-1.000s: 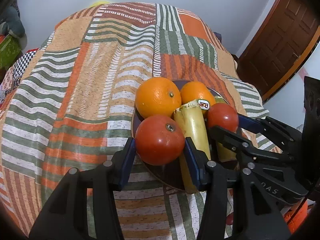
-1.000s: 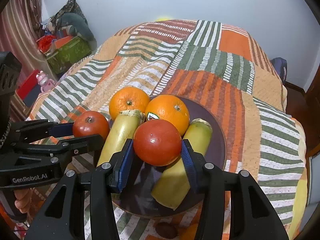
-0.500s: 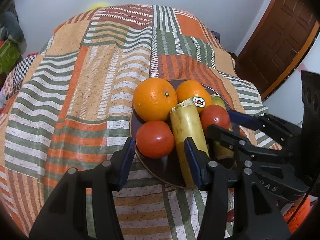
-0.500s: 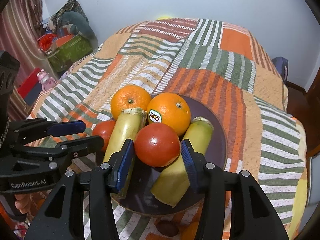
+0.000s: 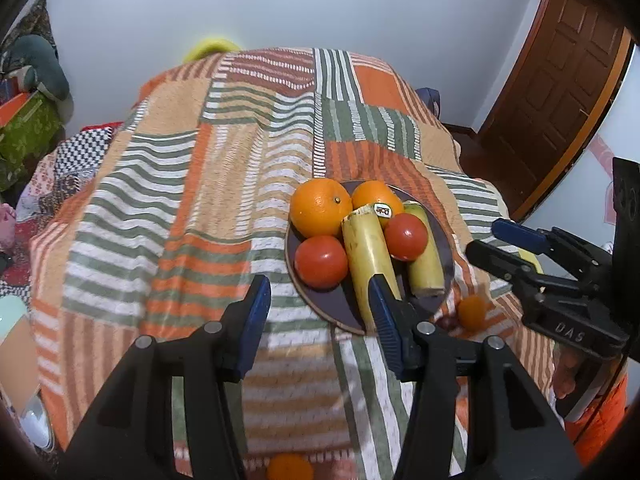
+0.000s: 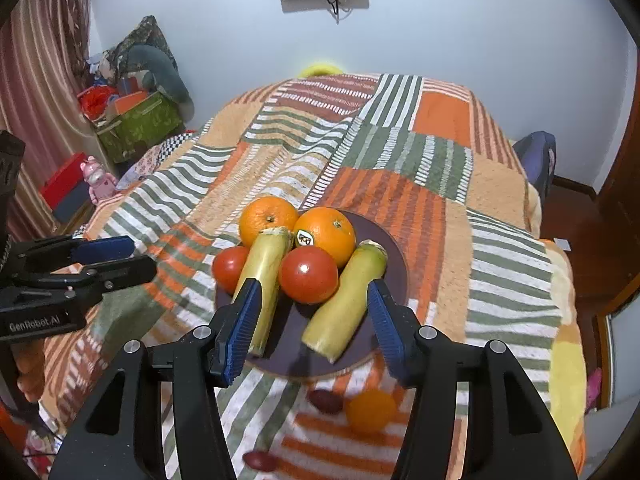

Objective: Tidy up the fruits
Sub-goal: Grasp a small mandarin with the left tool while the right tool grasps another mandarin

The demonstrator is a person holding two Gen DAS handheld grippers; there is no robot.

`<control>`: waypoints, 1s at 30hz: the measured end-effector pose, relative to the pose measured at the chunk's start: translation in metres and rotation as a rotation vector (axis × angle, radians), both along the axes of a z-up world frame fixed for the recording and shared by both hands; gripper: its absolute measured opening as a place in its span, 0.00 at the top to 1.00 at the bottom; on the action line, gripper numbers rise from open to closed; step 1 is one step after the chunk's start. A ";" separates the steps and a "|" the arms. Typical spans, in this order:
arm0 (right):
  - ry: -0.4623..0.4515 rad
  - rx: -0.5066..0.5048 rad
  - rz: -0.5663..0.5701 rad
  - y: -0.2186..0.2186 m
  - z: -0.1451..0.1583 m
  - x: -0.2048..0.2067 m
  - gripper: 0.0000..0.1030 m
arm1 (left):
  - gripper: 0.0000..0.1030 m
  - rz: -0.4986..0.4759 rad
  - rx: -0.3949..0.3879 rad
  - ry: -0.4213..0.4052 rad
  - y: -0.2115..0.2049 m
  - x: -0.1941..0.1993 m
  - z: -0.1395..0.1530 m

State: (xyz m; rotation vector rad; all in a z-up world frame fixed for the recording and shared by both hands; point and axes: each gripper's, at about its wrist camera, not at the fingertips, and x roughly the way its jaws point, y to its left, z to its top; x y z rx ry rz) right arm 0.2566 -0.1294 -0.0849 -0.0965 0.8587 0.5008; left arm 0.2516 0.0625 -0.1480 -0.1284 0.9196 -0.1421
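A dark round plate (image 5: pixel 340 312) (image 6: pixel 394 256) sits on a striped patchwork blanket. It holds two oranges (image 5: pixel 320 206) (image 6: pixel 326 232), two tomatoes (image 5: pixel 321 261) (image 6: pixel 308 274) and two yellow-green corn cobs (image 5: pixel 370 252) (image 6: pixel 346 308). My left gripper (image 5: pixel 320 316) is open and empty, just in front of the plate. My right gripper (image 6: pixel 310 322) is open and empty, above the plate's near edge. Each gripper shows in the other's view.
A small orange (image 6: pixel 370 410) and two dark red fruits (image 6: pixel 326 400) lie on the blanket in front of the plate. Another small orange (image 5: pixel 290 468) lies near the blanket's front edge. Boxes (image 6: pixel 136 124) stand at the left, a wooden door (image 5: pixel 560 92) at the right.
Both grippers let go of their tomatoes, which now rest on the plate. Both grippers opened and drew back and up from the plate.
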 end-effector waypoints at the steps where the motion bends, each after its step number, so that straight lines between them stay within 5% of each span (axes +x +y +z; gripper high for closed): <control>1: -0.005 0.000 -0.003 -0.002 0.002 -0.003 0.50 | 0.49 0.003 0.006 -0.003 0.001 -0.006 0.002; 13: -0.017 -0.026 -0.037 -0.034 0.006 -0.043 0.50 | 0.43 0.035 0.048 0.054 0.011 -0.069 -0.013; 30: 0.119 -0.071 -0.080 -0.061 -0.045 -0.063 0.50 | 0.43 0.047 0.036 0.210 0.013 -0.103 -0.083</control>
